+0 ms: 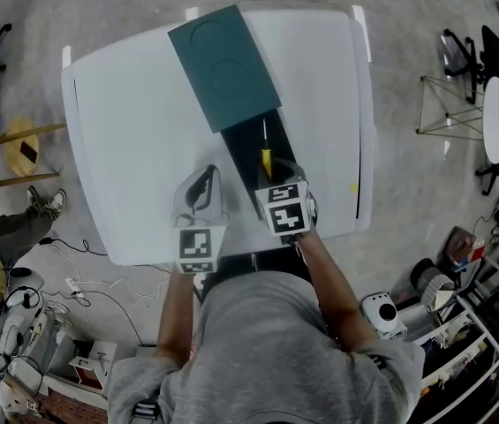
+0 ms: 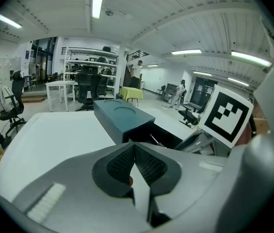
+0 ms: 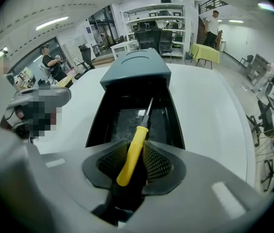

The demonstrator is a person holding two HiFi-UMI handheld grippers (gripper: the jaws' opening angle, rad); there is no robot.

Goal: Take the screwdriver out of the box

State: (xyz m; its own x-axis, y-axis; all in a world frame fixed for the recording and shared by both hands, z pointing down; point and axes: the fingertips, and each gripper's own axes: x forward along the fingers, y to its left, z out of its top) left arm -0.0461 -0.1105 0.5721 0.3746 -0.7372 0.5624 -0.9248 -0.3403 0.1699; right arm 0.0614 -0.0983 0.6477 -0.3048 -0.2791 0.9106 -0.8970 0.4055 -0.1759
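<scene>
I have my right gripper (image 3: pixel 135 145) tipped steeply down into the open end of the dark teal rectangular box (image 1: pixel 224 67), whose lid part sits pushed back so that the black inner tray (image 3: pixel 127 123) lies bare. The slim screwdriver with the yellow plastic handle (image 3: pixel 136 141) runs slantwise between my right jaws. Its metal shaft points down into the tray and its handle reaches back toward the throat of the tool. As far as I can see, the ribbed pads are pinching that handle, one low on its left flank, the other high on its right.

My left gripper (image 2: pixel 135 147) has its jaws pressed together with nothing between them. It waits over the bare white tabletop (image 1: pixel 134 148), just beside the box.

So I judge the box opened and the handle caught, while the screwdriver is not yet out: its tip is down inside the tray. What is left is to raise it clear of the walls and bring it away from the box
</scene>
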